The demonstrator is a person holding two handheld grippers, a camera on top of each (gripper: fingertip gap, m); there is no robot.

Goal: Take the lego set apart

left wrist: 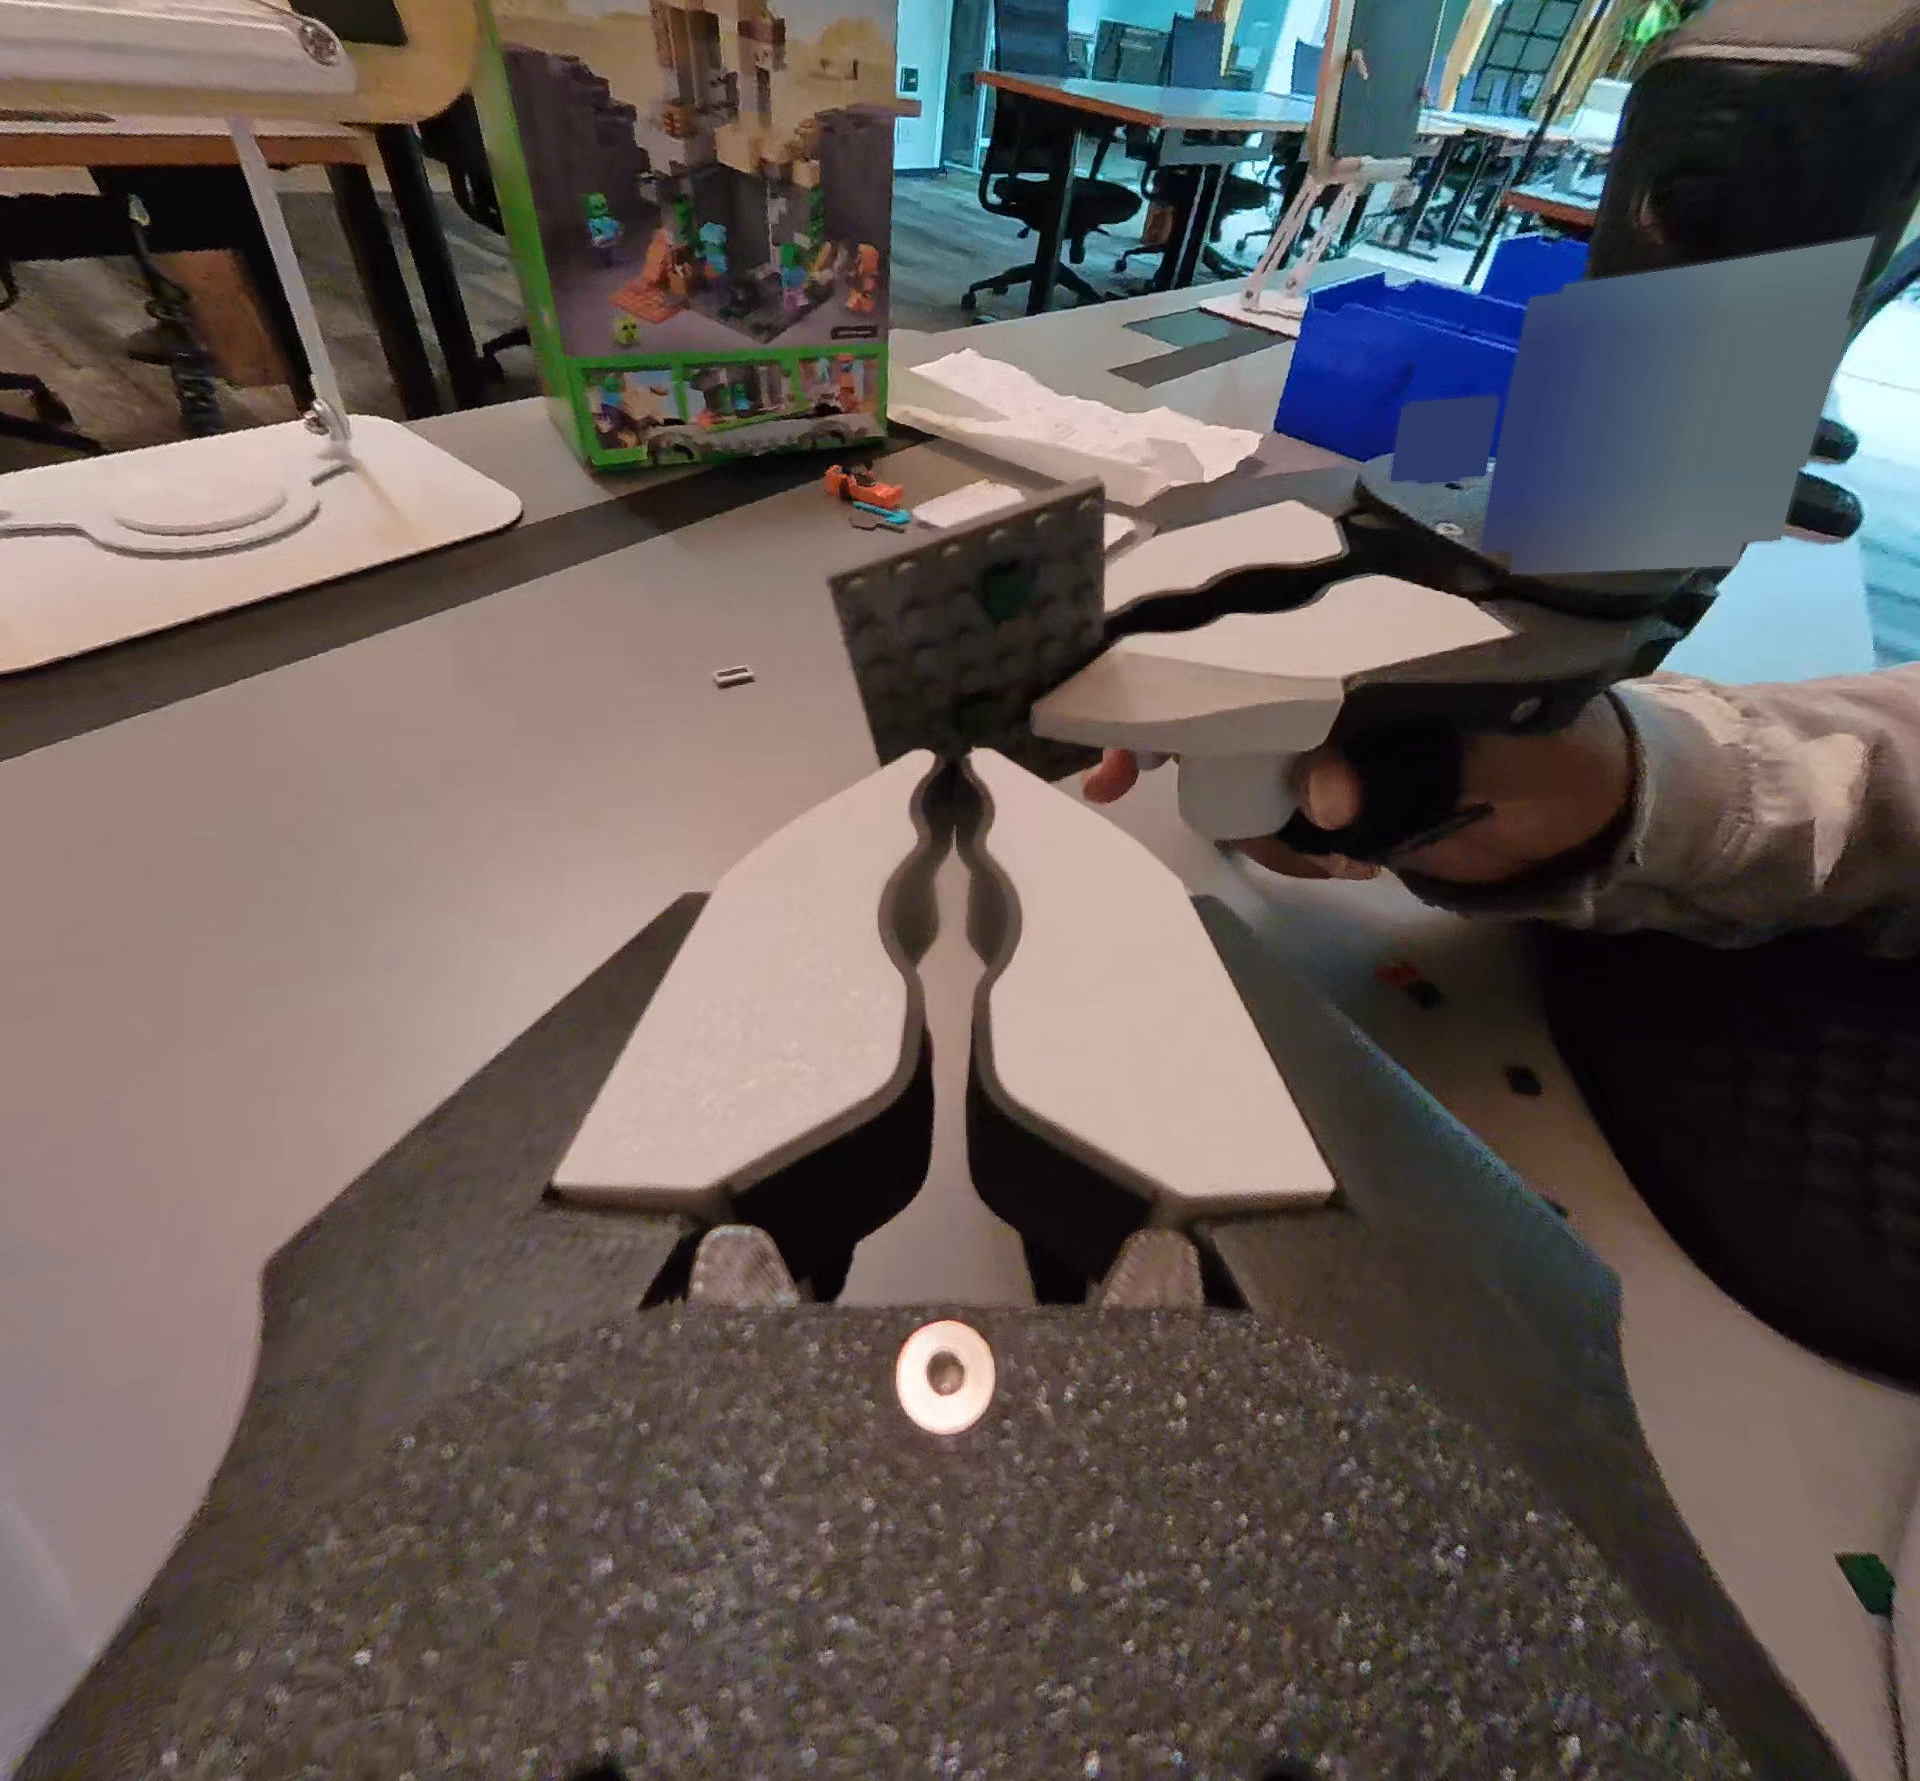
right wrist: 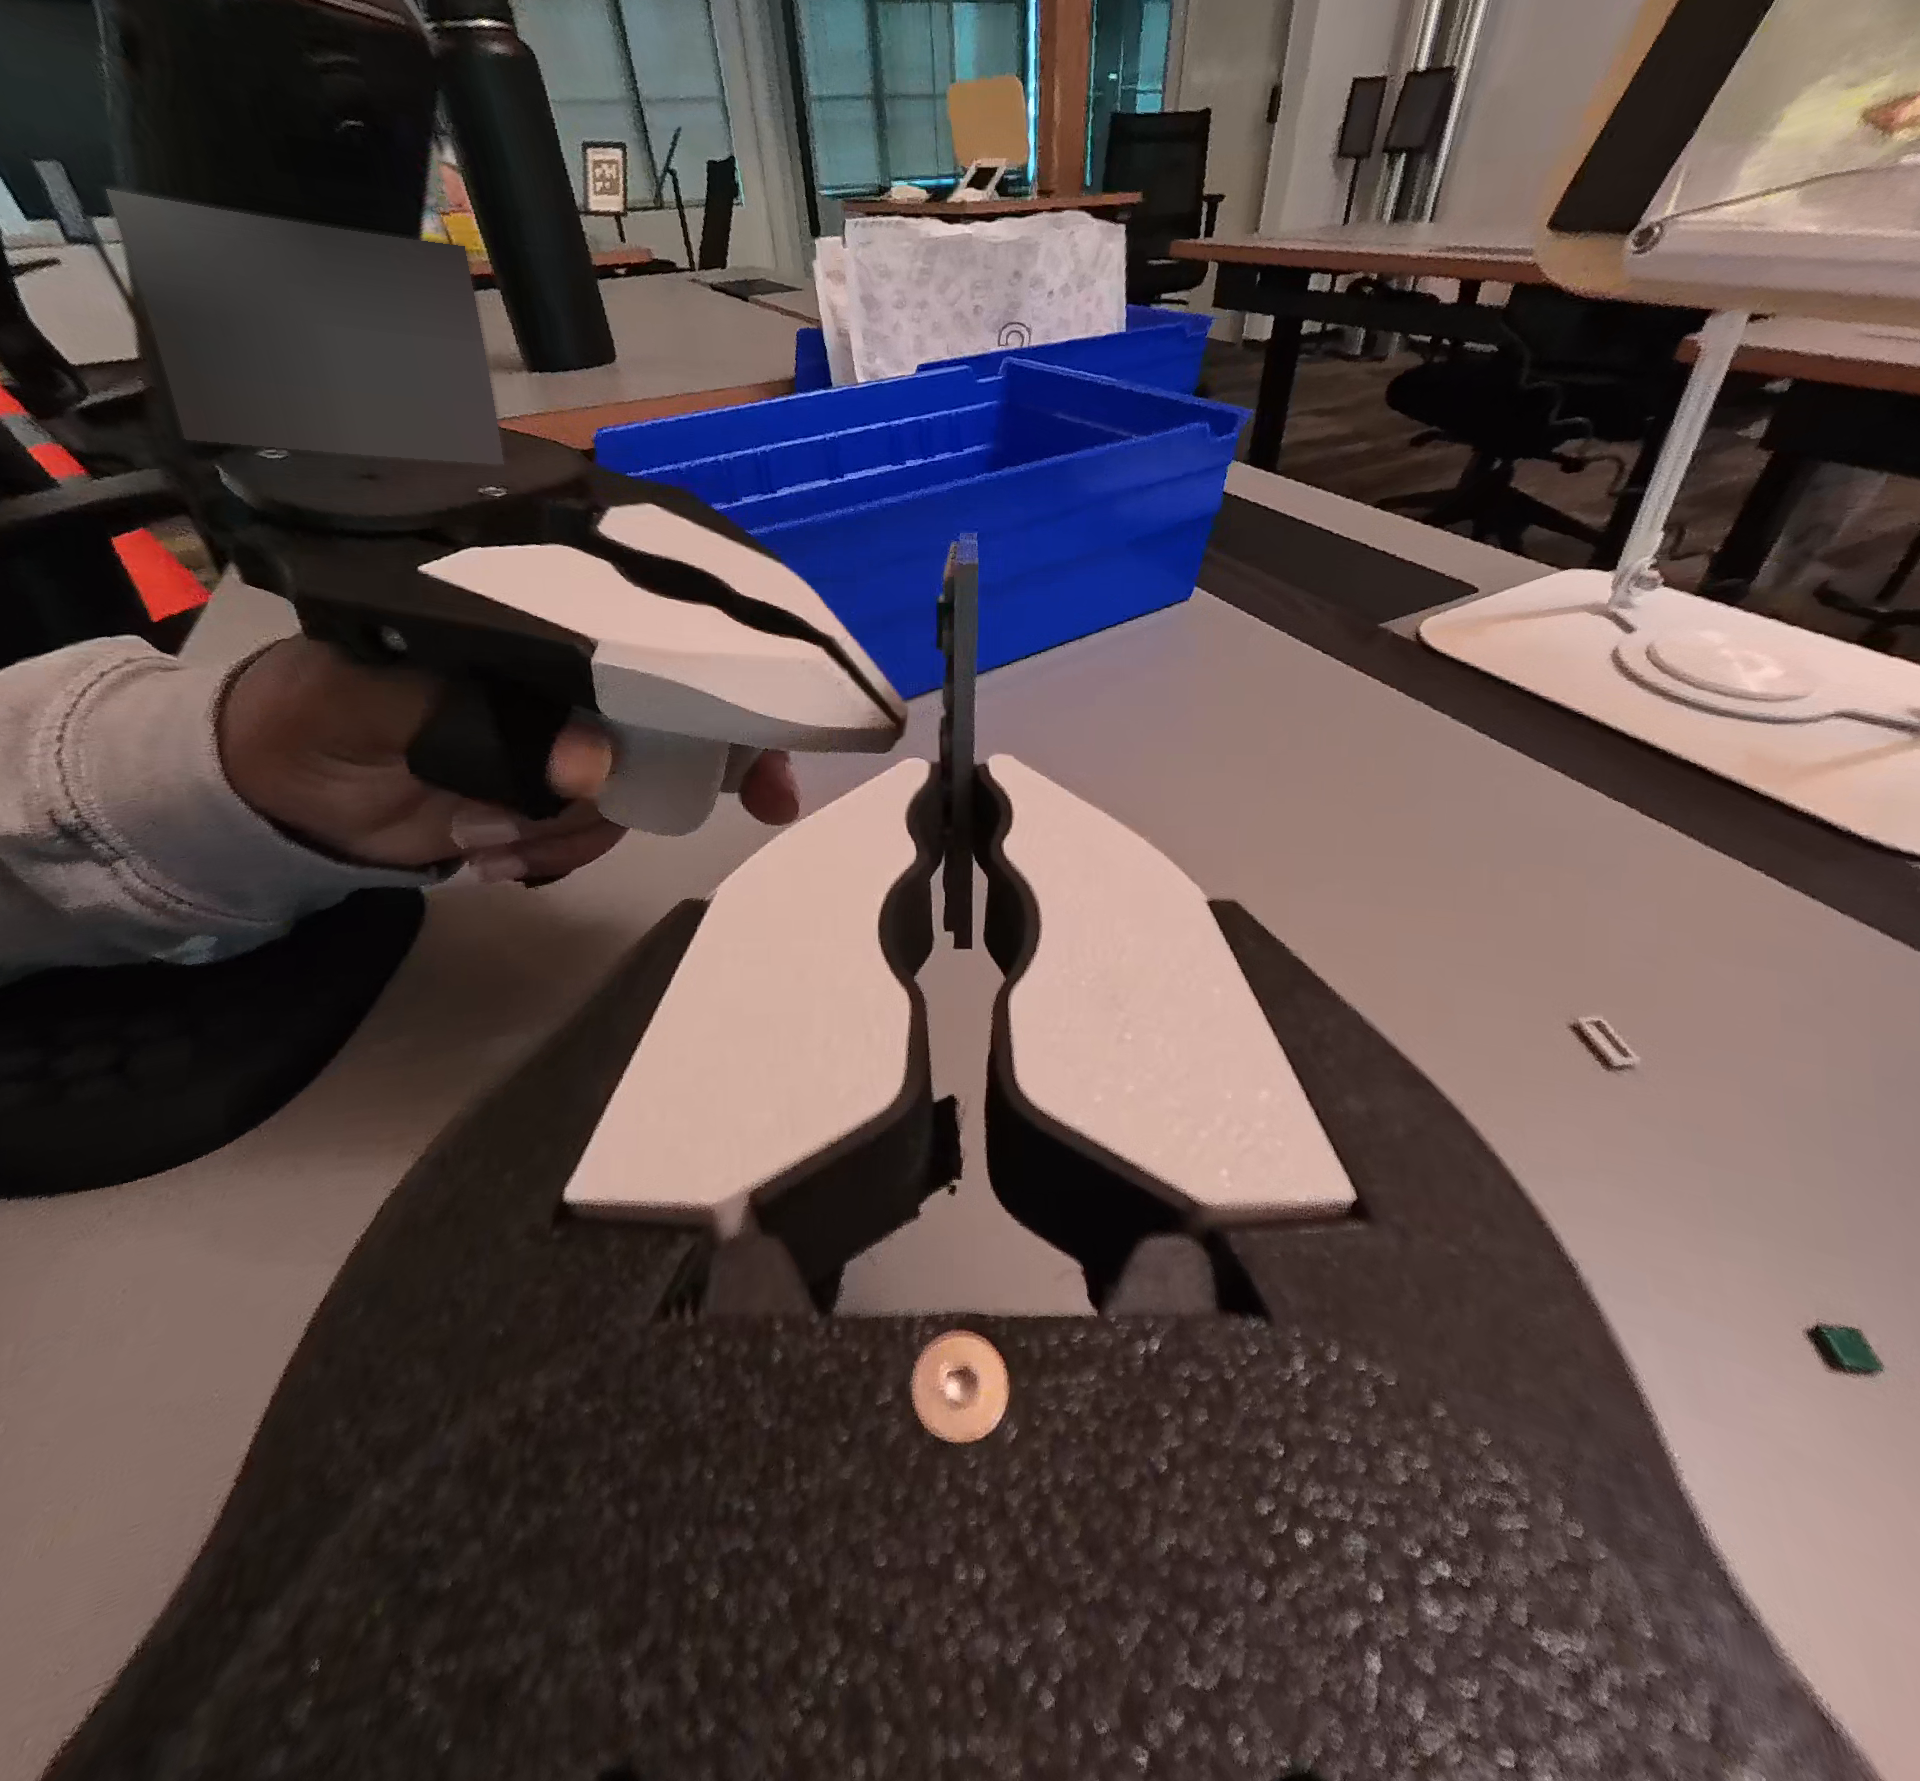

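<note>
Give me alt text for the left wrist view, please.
The right hand-held gripper holds a dark grey studded plate upright above a grey table, while the left hand-held gripper, closed, meets its lower edge. Behind stand a green lego box and blue bins.

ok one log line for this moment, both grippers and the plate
right gripper: shut on grey lego plate, held on edge above table | left gripper: shut, tips at plate's lower edge | loose pieces on table
</note>
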